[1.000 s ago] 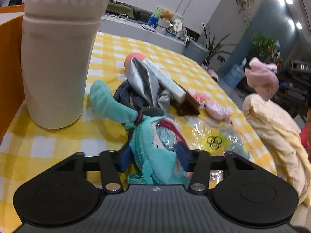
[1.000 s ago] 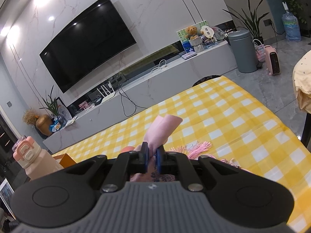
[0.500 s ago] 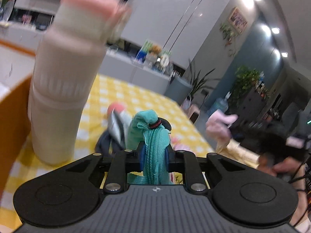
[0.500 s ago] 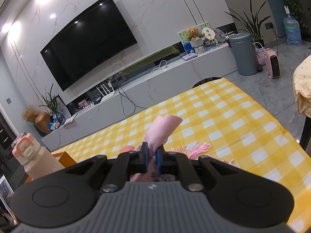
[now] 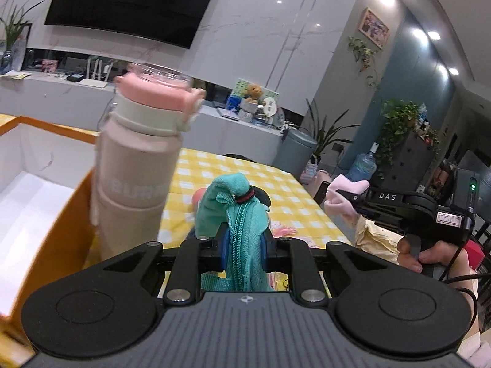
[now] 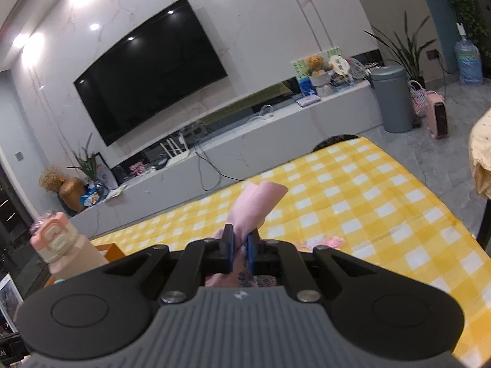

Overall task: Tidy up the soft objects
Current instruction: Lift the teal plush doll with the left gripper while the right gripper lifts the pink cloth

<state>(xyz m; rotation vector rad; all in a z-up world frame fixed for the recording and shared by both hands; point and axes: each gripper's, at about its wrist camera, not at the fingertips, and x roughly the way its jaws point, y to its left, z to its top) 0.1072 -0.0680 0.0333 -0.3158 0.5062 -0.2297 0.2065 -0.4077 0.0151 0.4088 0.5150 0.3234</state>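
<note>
Yellow checked tablecloth (image 6: 353,202), marble wall (image 6: 260,15)

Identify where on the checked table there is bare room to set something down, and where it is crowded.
Bare patch: the far and right stretch of the yellow checked tablecloth, beyond the pink cloth in the right gripper. The white floor of the orange-walled box also looks bare. Crowded: beside the pink bottle, where items lie under the teal pouch in the left gripper.

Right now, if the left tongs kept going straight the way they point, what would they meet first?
Probably the yellow checked tablecloth. The left tongs, shut on a teal zipped soft item, aim just right of the pink water bottle. Depth is unclear, and the soft item hides part of the line.
</note>
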